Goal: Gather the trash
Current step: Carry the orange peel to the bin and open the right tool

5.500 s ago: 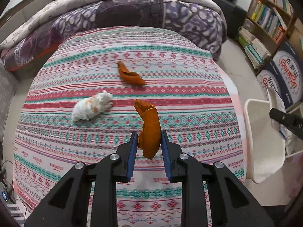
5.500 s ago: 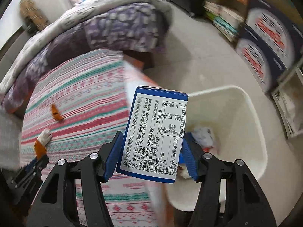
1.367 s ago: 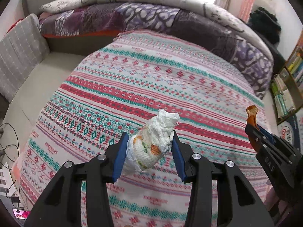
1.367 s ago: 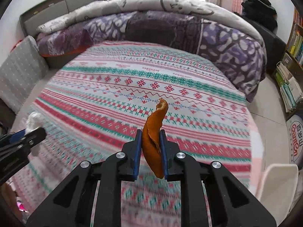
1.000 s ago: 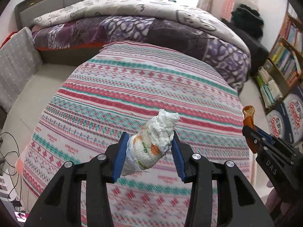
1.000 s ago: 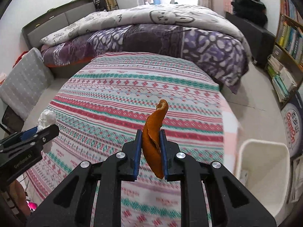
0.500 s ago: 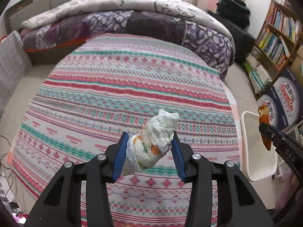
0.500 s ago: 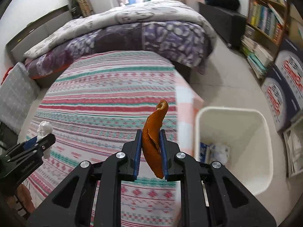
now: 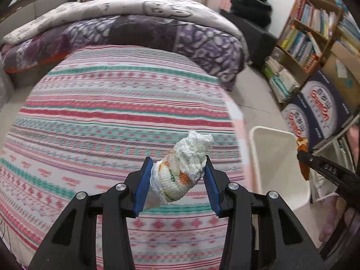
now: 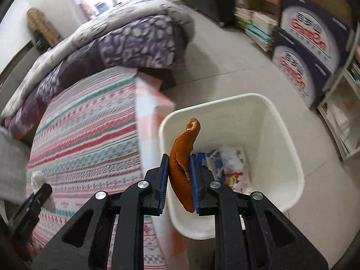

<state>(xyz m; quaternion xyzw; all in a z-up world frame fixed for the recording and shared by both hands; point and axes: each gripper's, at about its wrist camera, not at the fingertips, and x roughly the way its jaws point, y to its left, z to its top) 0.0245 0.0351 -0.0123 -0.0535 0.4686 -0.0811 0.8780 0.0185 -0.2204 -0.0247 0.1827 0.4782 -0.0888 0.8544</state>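
My left gripper (image 9: 176, 187) is shut on a crumpled white tissue wad (image 9: 184, 168) with orange and green print, held above the striped bedspread (image 9: 108, 121). My right gripper (image 10: 180, 185) is shut on an orange peel (image 10: 183, 157) and holds it over the near rim of the white trash bin (image 10: 281, 130). The bin holds a blue and white box and crumpled paper (image 10: 227, 164). In the left wrist view the bin (image 9: 265, 139) stands on the floor right of the bed, with the right gripper (image 9: 302, 157) and its peel over it.
A purple and grey quilt (image 9: 135, 22) lies piled at the far end of the bed. Bookshelves (image 9: 312, 36) and stacked blue printed cartons (image 10: 308, 51) line the wall beyond the bin. Tiled floor (image 10: 229, 63) lies between the bed and the shelves.
Both grippers have swung right from over the bed toward the bin. The right gripper with the peel now hangs over the bin's rim. Both grips are unchanged.
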